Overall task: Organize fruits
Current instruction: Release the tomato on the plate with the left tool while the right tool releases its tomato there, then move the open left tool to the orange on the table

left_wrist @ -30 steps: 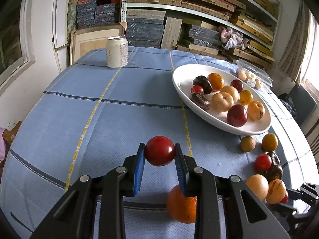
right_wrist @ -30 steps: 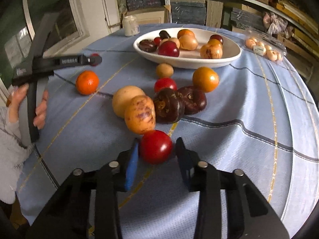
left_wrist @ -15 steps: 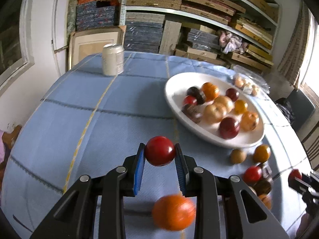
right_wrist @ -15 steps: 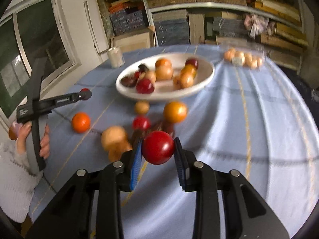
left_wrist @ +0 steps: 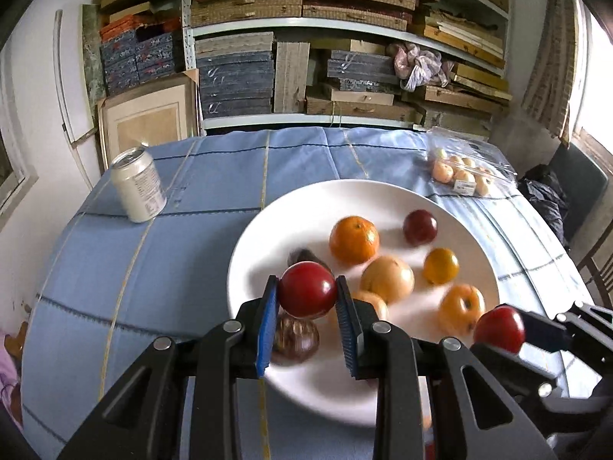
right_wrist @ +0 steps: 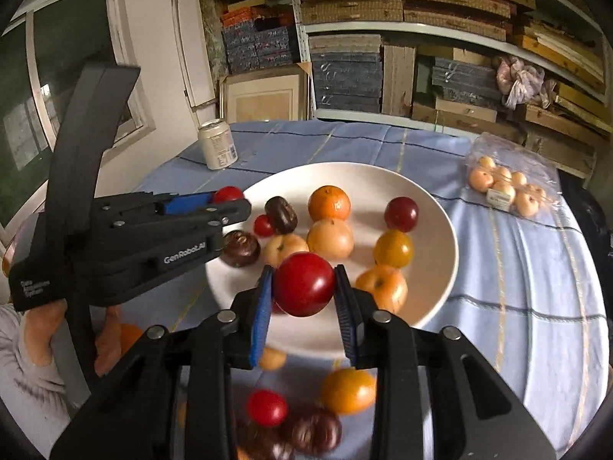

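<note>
Currently both grippers sit over the near rim of the white plate [left_wrist: 452, 207], each with a load. Left gripper [left_wrist: 307, 295]: jaws clamped on a red fruit [left_wrist: 308, 294], above the plate's near-left part, over a dark brown fruit [left_wrist: 295, 339]. Right gripper [right_wrist: 304, 285]: jaws clamped on a second red fruit [right_wrist: 304, 283], above the near edge, just beside an orange-yellow fruit [right_wrist: 381, 287].

Plate is already crowded: orange [left_wrist: 354, 239], dark red plum [left_wrist: 420, 227] and several yellow ones. More loose fruit lies on the counter [right_wrist: 517, 268] near the plate, incl. a small red one [right_wrist: 267, 407].

Risks, my read:
- Grippers are close together; the left one shows up beside the right in the right wrist view. Simultaneous lowering could make them collide.
- A round fruit released onto other fruit, or from height, may roll off over the shallow rim.
- Motion blur suggests speed; slow down before opening.
</note>
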### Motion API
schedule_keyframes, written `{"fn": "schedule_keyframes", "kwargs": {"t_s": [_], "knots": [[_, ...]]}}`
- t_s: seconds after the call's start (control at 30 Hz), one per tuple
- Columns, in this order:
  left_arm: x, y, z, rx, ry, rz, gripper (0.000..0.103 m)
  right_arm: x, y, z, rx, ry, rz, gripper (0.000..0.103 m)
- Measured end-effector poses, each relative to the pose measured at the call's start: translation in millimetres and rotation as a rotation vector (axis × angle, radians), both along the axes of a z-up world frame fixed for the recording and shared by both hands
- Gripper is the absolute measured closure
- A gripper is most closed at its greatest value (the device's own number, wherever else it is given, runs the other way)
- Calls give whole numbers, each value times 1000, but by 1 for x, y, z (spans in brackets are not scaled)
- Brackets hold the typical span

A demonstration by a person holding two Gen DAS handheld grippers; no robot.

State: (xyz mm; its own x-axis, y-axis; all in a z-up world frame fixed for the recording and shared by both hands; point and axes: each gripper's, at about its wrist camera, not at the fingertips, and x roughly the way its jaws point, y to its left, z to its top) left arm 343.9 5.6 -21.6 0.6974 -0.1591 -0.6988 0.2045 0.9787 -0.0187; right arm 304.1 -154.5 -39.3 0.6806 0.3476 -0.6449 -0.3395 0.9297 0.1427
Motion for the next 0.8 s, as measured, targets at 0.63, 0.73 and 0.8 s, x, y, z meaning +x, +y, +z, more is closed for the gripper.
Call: {"fn": "schedule_keyframes", "kwargs": {"t_s": [0.63,0.73,0.8], "knots": [[-76,47,17,-26,-109,102,35,-80,-85,5,285,-128,-227,13],[-113,52,12,8,-152,130,33,-105,-91,-6,296,-107,-254,12],[-133,57,5,22,-165,157,31,-117,-93,-12,295,-101,-266,11]]}}
